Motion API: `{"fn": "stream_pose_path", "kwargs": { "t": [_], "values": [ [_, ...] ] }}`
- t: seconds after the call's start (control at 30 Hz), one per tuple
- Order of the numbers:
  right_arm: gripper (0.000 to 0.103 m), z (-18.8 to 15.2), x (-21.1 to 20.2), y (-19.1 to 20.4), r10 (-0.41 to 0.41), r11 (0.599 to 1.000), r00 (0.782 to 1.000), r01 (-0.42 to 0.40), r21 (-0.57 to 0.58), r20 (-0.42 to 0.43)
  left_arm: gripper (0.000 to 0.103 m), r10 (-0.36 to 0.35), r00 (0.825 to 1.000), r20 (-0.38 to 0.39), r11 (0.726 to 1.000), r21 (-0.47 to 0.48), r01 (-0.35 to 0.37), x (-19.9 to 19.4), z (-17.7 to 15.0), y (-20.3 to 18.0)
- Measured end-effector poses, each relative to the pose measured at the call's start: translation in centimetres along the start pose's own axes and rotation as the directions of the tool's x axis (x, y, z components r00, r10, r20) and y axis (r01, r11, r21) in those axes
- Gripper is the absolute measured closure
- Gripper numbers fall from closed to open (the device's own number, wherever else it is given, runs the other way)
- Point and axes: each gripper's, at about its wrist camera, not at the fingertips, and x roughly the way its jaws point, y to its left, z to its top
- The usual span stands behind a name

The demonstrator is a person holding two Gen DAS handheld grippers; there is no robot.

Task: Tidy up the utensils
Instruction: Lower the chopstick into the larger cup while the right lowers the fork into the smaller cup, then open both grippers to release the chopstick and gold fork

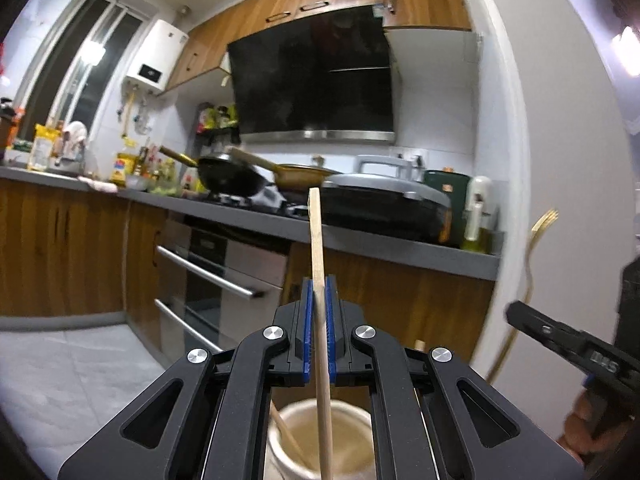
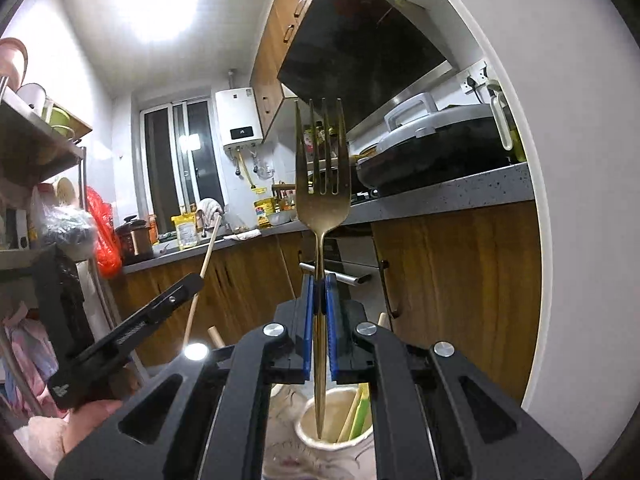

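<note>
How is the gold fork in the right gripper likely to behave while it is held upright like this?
The gold fork looks like polished metal, so it is probably stiff but somewhat slippery. The right gripper pinches only its narrow handle, with the wide tined head well above, so it may pivot between the pads. Its lower tip hangs over the utensil cup, so a slip would likely drop it there.

Two wrist cameras, each looking level along its own gripper into the kitchen

The left wrist view sits just behind the left gripper (image 1: 319, 320) and faces the counter (image 1: 360, 236) and range hood (image 1: 312, 72), with a cream holder (image 1: 320, 436) close below; the right gripper (image 1: 560, 344) enters at its right edge. The right wrist view sits just behind the right gripper (image 2: 319, 320), turned toward the window (image 2: 180, 156) down the room, the left gripper (image 2: 132, 320) at its left. Both share counter, hood, water heater (image 1: 156, 56) and holder
</note>
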Motion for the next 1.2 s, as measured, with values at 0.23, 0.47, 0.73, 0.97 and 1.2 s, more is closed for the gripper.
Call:
{"fn": "stream_pose_path", "kwargs": {
  "t": [0.23, 0.47, 0.73, 0.97, 1.2],
  "values": [
    [0.097, -1.7, 1.8, -1.6, -0.027, 0.999, 0.998, 0.029, 0.030, -0.058, 0.097, 0.038, 0.999, 0.010, 0.999, 0.006, -0.038, 3.0, -0.8, 0.0],
    [0.097, -3.2, 2.8, -2.1, -0.016, 0.999, 0.988, 0.023, 0.041, -0.155, 0.096, 0.014, 1.000, 0.007, 1.000, -0.017, -0.014, 1.5, -1.8, 1.1],
    [0.097, -4.5, 2.4, -1.3, -0.030, 0.999, 0.974, 0.036, 0.023, -0.225, 0.096, 0.027, 0.998, -0.054, 1.000, -0.012, -0.028, -2.3, -2.7, 2.0],
    [0.097, -5.9, 3.2, -0.8, -0.057, 0.998, 0.964, 0.056, -0.011, -0.261, 0.096, 0.052, 0.983, -0.175, 0.999, 0.016, -0.050, -4.4, -4.8, 1.8],
    [0.097, -6.2, 4.0, -1.1, -0.098, 0.995, 0.956, 0.092, -0.034, -0.276, 0.070, 0.049, 0.963, -0.266, 0.999, 0.033, -0.042, -5.6, -6.8, 1.8]
  ]
}}
